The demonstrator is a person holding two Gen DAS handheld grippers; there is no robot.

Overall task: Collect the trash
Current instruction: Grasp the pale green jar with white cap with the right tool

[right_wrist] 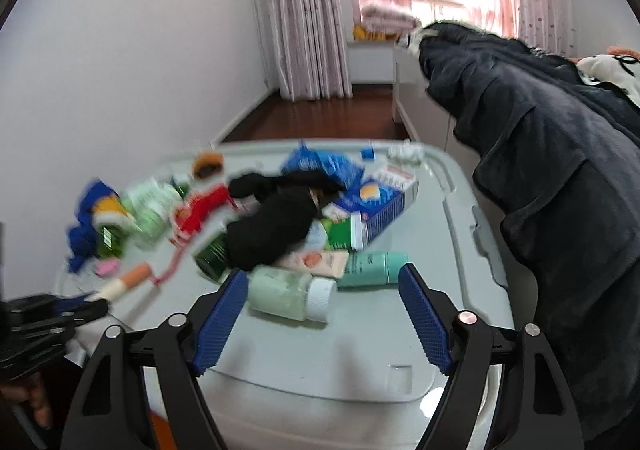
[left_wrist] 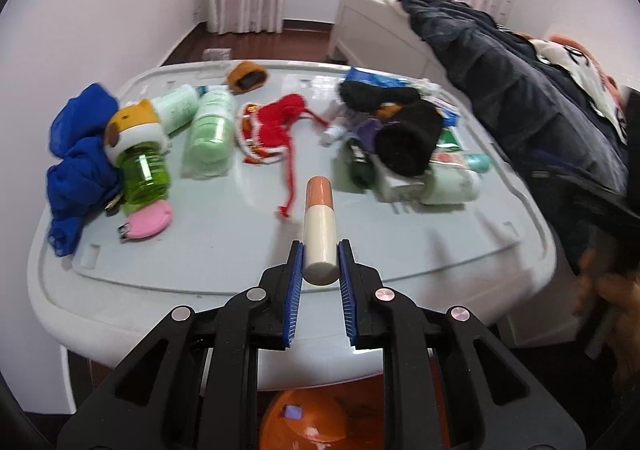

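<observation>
Left gripper [left_wrist: 320, 256] clamps a cream cylindrical tube with peach cap [left_wrist: 319, 228], long axis pointing 12 o'clock over the grey plastic tabletop [left_wrist: 400, 250]. Right gripper [right_wrist: 322, 290] is spread wide and empty. Next likely pick, a pale green bottle with white cap [right_wrist: 288, 296], lies crosswise just ahead at 12 o'clock, nearer the right gripper.

Your passages: bare desk [left_wrist: 224, 250] along the near edge, plus a lane up the middle past the red knit [left_wrist: 272, 125]. Your obstacles: blue cloth [left_wrist: 80, 153] and green bottles [left_wrist: 210, 133] left; black cloth [right_wrist: 272, 226] heap, boxes right; pale jar [right_wrist: 288, 296] between your right fingers [right_wrist: 424, 318].
</observation>
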